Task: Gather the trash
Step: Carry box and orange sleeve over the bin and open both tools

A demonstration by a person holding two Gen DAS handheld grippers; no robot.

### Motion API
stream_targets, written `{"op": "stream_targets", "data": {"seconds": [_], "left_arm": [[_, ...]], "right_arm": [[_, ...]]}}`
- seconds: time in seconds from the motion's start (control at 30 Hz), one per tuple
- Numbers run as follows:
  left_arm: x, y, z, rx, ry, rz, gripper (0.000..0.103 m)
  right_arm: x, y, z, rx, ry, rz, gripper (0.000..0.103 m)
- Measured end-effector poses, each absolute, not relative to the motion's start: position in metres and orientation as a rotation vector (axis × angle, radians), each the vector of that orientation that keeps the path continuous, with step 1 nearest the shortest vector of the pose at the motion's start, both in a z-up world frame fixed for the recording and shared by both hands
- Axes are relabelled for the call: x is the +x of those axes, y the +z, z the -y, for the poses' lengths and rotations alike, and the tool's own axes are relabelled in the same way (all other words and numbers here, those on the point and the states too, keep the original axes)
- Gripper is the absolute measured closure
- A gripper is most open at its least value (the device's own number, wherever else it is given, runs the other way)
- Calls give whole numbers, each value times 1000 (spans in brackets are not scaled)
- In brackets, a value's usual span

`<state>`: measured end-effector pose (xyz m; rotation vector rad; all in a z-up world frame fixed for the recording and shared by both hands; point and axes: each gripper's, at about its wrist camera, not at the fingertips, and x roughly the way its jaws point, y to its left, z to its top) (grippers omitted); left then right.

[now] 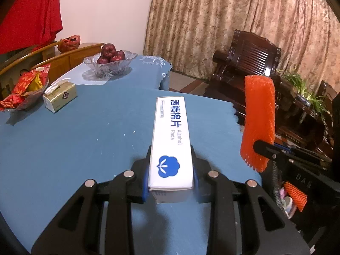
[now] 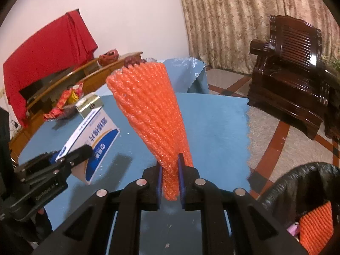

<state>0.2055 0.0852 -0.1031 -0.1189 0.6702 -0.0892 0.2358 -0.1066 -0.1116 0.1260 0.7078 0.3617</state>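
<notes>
My left gripper [image 1: 171,155] is shut on a long white alcohol-pads box [image 1: 171,136], held lengthwise above the blue table [image 1: 74,148]. Its blue pads press on both sides of the box. My right gripper [image 2: 170,170] is shut on the narrow end of an orange foam fruit net [image 2: 148,114], which fans upward. Seen from the left wrist, that net [image 1: 258,119] hangs at the right in the right gripper [image 1: 263,148]. From the right wrist, the left gripper [image 2: 82,150] and its box [image 2: 93,136] are at the left.
A black-lined trash bin [image 2: 297,178] at lower right holds another orange net [image 2: 316,223]. On the table stand a glass bowl of apples [image 1: 109,62], a tissue box [image 1: 60,95] and a snack dish [image 1: 25,91]. A dark wooden chair [image 2: 291,85] stands beyond the table edge.
</notes>
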Motion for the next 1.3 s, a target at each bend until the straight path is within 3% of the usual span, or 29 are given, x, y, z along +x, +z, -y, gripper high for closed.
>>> {"op": "stream_targets", "data": {"seconds": [0.6, 1.3], "left_arm": [[117, -71, -27, -71, -196, -640, 74], [109, -68, 128, 34, -508, -604, 73]], "right_arm": [[134, -80, 171, 120, 293, -656, 90], [65, -82, 316, 206, -5, -626, 90]]}}
